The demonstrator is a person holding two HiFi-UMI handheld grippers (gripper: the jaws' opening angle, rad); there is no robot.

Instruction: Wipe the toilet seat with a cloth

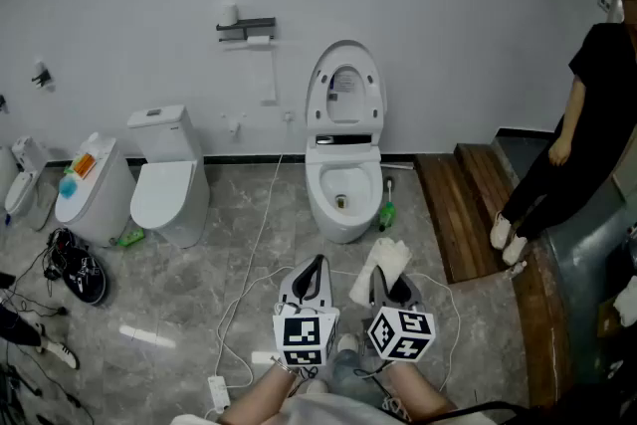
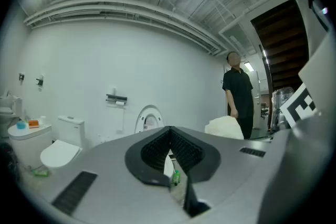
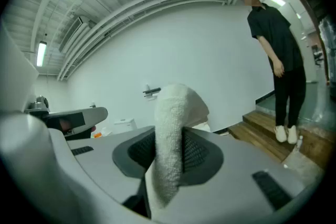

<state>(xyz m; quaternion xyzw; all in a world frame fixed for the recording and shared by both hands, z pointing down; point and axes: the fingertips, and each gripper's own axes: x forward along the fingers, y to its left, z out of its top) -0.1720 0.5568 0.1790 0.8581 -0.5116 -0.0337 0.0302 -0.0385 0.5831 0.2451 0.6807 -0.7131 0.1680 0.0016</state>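
The right gripper [image 1: 382, 282] is clamped on the white cloth [image 3: 170, 139]. The cloth stands up between the jaws and flops forward, so a free flap looks ready as the wiping face. The left gripper [image 1: 317, 268] is clenched on nothing and held level just beside it, seemingly kept clear. Both are at the near edge. The toilet [image 1: 320, 176], lid [image 1: 344, 65] raised, waits farther ahead, well apart, so I'd judge the approach is the step in hand.

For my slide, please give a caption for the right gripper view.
Right tongs shut on a white terry cloth; a person in black stands on a wooden step.
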